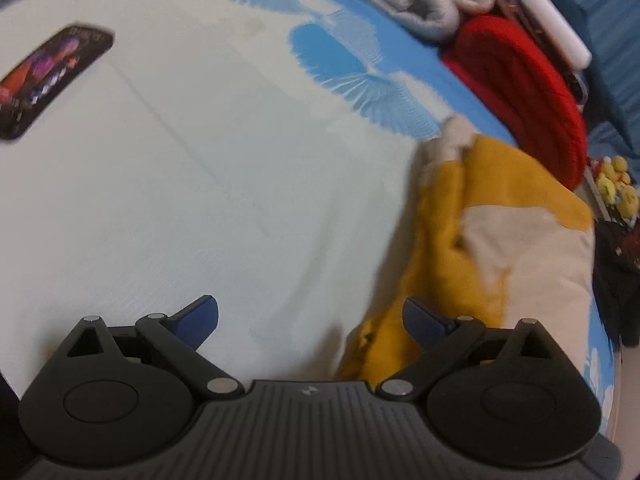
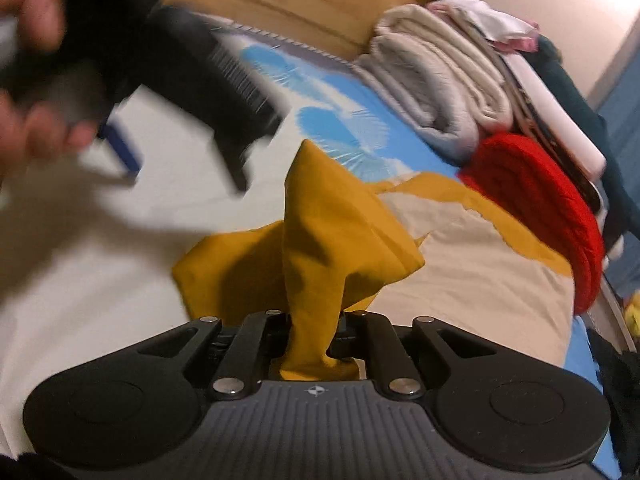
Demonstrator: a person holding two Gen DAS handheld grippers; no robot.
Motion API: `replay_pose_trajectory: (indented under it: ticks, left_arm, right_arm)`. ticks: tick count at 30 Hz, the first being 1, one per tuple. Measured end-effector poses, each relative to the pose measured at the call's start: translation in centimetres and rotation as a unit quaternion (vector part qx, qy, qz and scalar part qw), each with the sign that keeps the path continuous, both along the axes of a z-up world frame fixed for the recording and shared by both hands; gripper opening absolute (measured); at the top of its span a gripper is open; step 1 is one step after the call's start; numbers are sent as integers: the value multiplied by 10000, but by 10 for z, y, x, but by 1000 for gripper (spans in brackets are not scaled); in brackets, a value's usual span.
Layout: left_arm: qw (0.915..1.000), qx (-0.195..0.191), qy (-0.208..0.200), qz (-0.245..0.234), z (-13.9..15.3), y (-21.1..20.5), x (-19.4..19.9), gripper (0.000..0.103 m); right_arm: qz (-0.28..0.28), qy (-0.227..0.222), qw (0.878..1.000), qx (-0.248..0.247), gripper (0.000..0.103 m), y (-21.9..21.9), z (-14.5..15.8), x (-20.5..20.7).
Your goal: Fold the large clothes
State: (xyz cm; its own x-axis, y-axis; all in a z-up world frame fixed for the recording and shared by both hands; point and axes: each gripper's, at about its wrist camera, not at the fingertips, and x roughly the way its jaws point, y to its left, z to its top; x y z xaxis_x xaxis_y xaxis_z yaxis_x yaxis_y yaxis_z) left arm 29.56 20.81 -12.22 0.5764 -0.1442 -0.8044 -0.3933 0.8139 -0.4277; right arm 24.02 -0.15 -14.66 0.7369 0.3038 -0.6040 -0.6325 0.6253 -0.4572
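A mustard-yellow and cream garment [image 1: 492,224] lies crumpled on the right side of the bed. In the left wrist view my left gripper [image 1: 312,318] hovers over bare sheet just left of it, open, with nothing between its blue pads [image 1: 200,316]. In the right wrist view my right gripper [image 2: 314,320] is shut on a bunched fold of the yellow cloth [image 2: 320,232], which rises in a peak and hides the fingertips. The rest of the garment [image 2: 472,256] spreads to the right. The left gripper [image 2: 180,160] shows blurred at upper left, held by a hand [image 2: 36,120].
The pale sheet [image 1: 180,180] has blue feather prints [image 1: 340,64]. Along the far right lie a red knitted piece [image 2: 552,208], folded grey and white blankets [image 2: 432,80] and yellow plush toys [image 1: 616,188]. A dark printed card [image 1: 52,76] lies at far left.
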Motion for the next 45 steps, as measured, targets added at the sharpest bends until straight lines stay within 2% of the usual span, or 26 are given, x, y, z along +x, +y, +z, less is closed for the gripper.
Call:
replay_pose_trajectory:
  ticks: [4, 6, 8, 9, 10, 11, 12, 14, 16, 18, 21, 23, 24, 25, 26, 27, 30, 31, 32, 34, 36, 39, 43, 45]
  left_arm:
    - [9991, -148, -357, -179, 13, -8, -3, 100]
    - [9973, -133, -684, -240, 25, -11, -6, 100]
    - [9944, -184, -932, -457, 34, -17, -4, 100]
    - [9927, -262, -1019, -593, 38, -21, -5, 100]
    - [9902, -413, -1094, -770, 41, -25, -5, 100]
    - [9880, -530, -1146, -890, 41, -28, -5, 100]
    - [9852, -646, -1220, -1019, 42, -32, -5, 100]
    - [9805, -677, -1341, -1268, 45, -42, -7, 100]
    - [9771, -447, -1458, -1486, 51, -57, -9, 100]
    - [9710, -393, -1600, -1735, 53, -68, -10, 100]
    - [9550, -882, -1885, -2113, 57, -80, -10, 100]
    - [9467, -992, -2044, -2283, 60, -91, -12, 100]
    - [9432, -970, -2090, -2395, 60, -99, -11, 101]
    - [9413, -923, -2072, -2500, 58, -109, -9, 101]
    - [9421, -893, -1961, -2568, 53, -116, -6, 101]
    - [9461, -869, -1749, -2585, 45, -124, 0, 101]
    - [9709, -604, -959, -2111, 9, -125, 14, 100]
    - [9791, -395, -712, -1866, -4, -121, 18, 98]
    - [9820, -370, -618, -1745, -13, -116, 20, 93]
    - [9848, -530, -507, -1573, -25, -106, 21, 86]
    - [9842, -525, -576, -1587, -27, -102, 18, 83]
    - [9862, -389, -556, -1509, -22, -98, 8, 83]
    - [9874, -208, -576, -1462, -8, -90, -2, 87]
    - [9884, -100, -522, -1420, -7, -91, 1, 87]
  right_arm:
    - [31, -14, 10000, 79, 12, 8, -4, -4]
    - [124, 25, 9999, -59, 24, 10, -12, -3]
    - [309, 22, 9994, -162, 43, 13, -21, -7]
    - [357, 72, 9993, -44, 50, 12, -21, -10]
    - [387, 247, 9988, 154, 65, 11, -18, -11]
    - [432, 563, 9963, 490, 75, 6, -12, -12]
    - [484, 961, 9894, 976, 76, -2, -4, -11]
    - [607, 1739, 9645, 1891, 73, -22, 13, -10]
    - [569, 2016, 9454, 2497, 72, -45, 32, -15]
    - [369, 1714, 9407, 2904, 72, -76, 56, -24]
    - [-296, 970, 9353, 3389, 72, -132, 85, -31]
    - [-913, 453, 9295, 3543, 71, -163, 91, -28]
    - [-1273, 270, 9291, 3463, 67, -173, 88, -22]
    - [-1555, 200, 9291, 3351, 53, -179, 83, -15]
    - [-1682, 255, 9296, 3268, 41, -182, 75, -8]
    - [-1820, 381, 9303, 3161, 39, -181, 63, 0]
    - [-2007, 755, 9298, 2991, 38, -169, 24, 11]
    - [-2036, 767, 9298, 2970, 39, -164, 13, 8]
    - [-2042, 765, 9310, 2928, 39, -159, 5, 7]
    - [-1952, 683, 9392, 2739, 39, -150, -8, 2]
    - [-1858, 459, 9485, 2523, 39, -144, -19, 0]
    - [-1843, 442, 9490, 2520, 39, -144, -23, -1]
    - [-1680, 880, 9446, 2680, 41, -167, 7, 3]
    - [-1537, 830, 9433, 2824, 41, -181, 34, 9]
